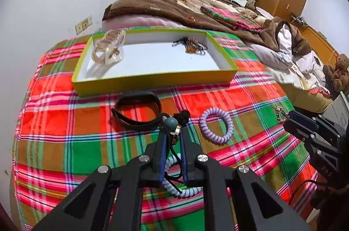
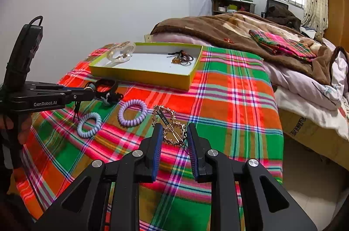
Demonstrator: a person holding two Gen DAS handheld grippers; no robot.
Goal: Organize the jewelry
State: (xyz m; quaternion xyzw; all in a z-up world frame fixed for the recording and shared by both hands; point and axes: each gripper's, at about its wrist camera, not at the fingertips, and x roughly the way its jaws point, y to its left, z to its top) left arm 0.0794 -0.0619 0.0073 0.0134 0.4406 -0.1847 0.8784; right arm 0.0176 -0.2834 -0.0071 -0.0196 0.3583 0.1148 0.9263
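My left gripper [image 1: 172,135] is shut on a black cord necklace [image 1: 172,122] with a teal bead and a gold ring, held just above the plaid cloth; its cord hangs down between the fingers. From the right wrist view the same left gripper [image 2: 90,90] comes in from the left with the necklace [image 2: 92,86]. My right gripper [image 2: 174,135] has a gold hair clip [image 2: 172,128] between its pads, which press on its sides. The yellow-green box [image 1: 152,79] lies beyond, holding clear bangles [image 1: 109,48] and beaded pieces [image 1: 193,46].
On the cloth lie a black band [image 1: 137,110], a purple spiral hair tie [image 1: 216,125] and a pale blue spiral tie [image 1: 181,188] under my left gripper. A brown blanket [image 1: 174,6] is heaped behind the box. The bed edge drops off at right.
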